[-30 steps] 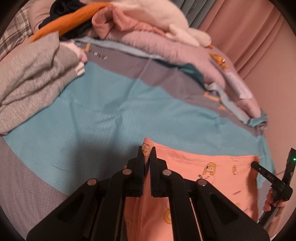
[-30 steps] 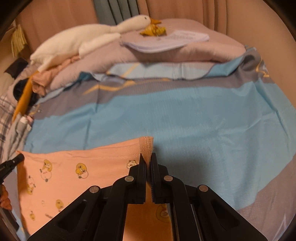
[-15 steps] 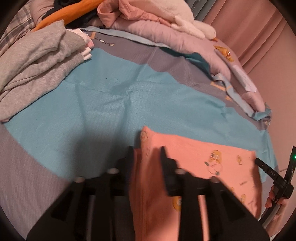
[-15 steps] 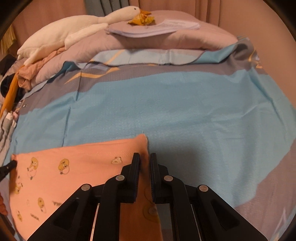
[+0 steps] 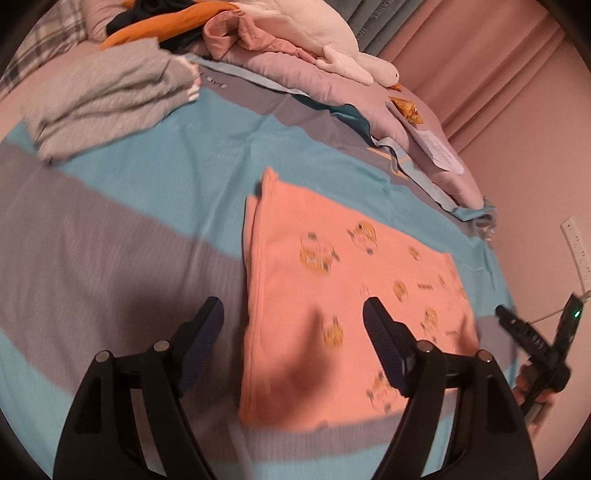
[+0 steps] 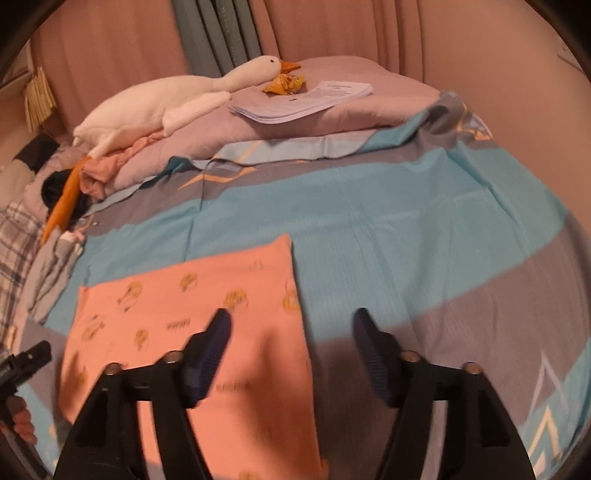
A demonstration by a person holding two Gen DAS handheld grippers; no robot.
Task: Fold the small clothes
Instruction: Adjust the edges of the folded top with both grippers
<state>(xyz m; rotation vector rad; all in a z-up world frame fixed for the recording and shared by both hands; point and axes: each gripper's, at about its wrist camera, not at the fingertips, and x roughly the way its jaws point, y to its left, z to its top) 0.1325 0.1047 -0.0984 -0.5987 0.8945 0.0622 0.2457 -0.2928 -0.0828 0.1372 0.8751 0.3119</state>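
A small salmon-pink garment with yellow duck prints (image 5: 332, 295) lies flat and folded on the blue and grey bedsheet (image 5: 129, 221). It also shows in the right wrist view (image 6: 207, 325). My left gripper (image 5: 293, 321) is open and empty, raised above the garment's near left part. My right gripper (image 6: 291, 332) is open and empty, above the garment's right edge. The right gripper appears at the far right of the left wrist view (image 5: 535, 339). The left gripper's tip shows at the left edge of the right wrist view (image 6: 26, 362).
A pile of grey clothes (image 5: 103, 99) lies at the left. A white plush goose (image 6: 177, 99), pink bedding (image 6: 332, 122), papers (image 6: 306, 99) and an orange garment (image 5: 162, 26) lie at the head of the bed. Pink curtains (image 6: 110, 44) hang behind. A wall socket (image 5: 576, 247) is at the right.
Both grippers were shut on the garment's far corners; they have let go, opened wide and pulled back and up. The garment now lies flat on the sheet.
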